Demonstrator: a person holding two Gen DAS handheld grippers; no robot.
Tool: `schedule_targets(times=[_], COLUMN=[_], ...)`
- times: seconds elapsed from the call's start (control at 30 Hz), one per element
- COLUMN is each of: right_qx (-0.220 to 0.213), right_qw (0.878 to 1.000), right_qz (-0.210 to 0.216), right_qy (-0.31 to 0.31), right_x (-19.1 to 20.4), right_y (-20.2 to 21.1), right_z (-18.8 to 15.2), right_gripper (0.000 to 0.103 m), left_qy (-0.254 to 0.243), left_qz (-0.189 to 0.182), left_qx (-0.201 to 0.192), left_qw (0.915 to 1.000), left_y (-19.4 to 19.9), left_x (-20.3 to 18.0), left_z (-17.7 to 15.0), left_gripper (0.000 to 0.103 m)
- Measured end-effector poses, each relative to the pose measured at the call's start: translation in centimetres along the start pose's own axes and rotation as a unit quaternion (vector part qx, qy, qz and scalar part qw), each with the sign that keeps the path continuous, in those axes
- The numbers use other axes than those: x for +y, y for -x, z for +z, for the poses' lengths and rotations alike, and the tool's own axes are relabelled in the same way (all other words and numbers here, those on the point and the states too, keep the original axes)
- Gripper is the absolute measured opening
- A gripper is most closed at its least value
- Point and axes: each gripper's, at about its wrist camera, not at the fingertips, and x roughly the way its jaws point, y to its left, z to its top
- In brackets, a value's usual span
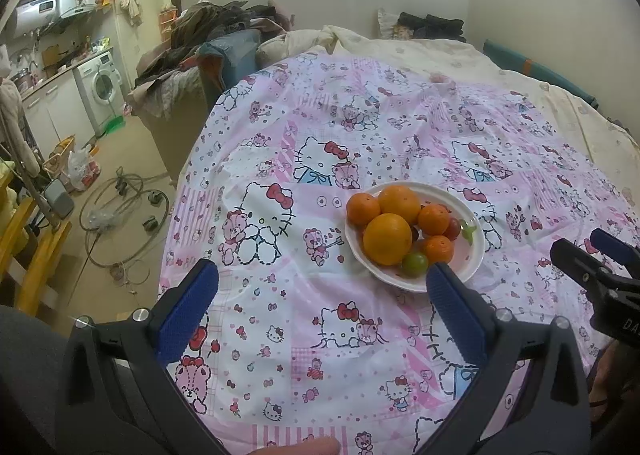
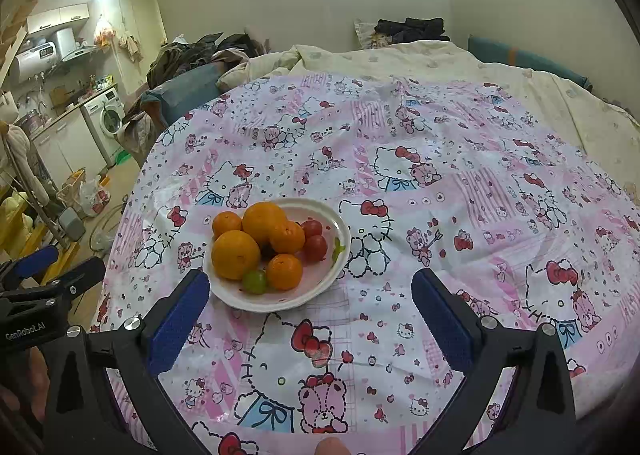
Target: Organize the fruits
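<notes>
While both grippers hang wide open and empty, fruit sits heaped in a plate [image 2: 320,287] on the cloth [image 2: 440,215]

Left gripper [image 1: 322,295] and right gripper [image 2: 310,309] hover near the plate, touching nothing

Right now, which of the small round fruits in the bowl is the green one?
The green tomato at the bowl's near rim, between the large orange and a small mandarin. The other small ones are red.
</notes>
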Motion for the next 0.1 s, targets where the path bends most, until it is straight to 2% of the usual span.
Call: schedule_targets(times=[0.1], right_qx=[0.000], right_qw=[1.000], right_qz=[0.000], right_qy=[0.001], right_x=[0.02], right_y=[0.00], right_z=[-0.01], right_gripper=[0.103], left_qy=[0.001], left_qz=[0.000], left_qx=[0.003], left_qw=[1.0000], left_y=[-0.10], left_x=[-0.06], left_z=[0.08], left_gripper=[0.103])
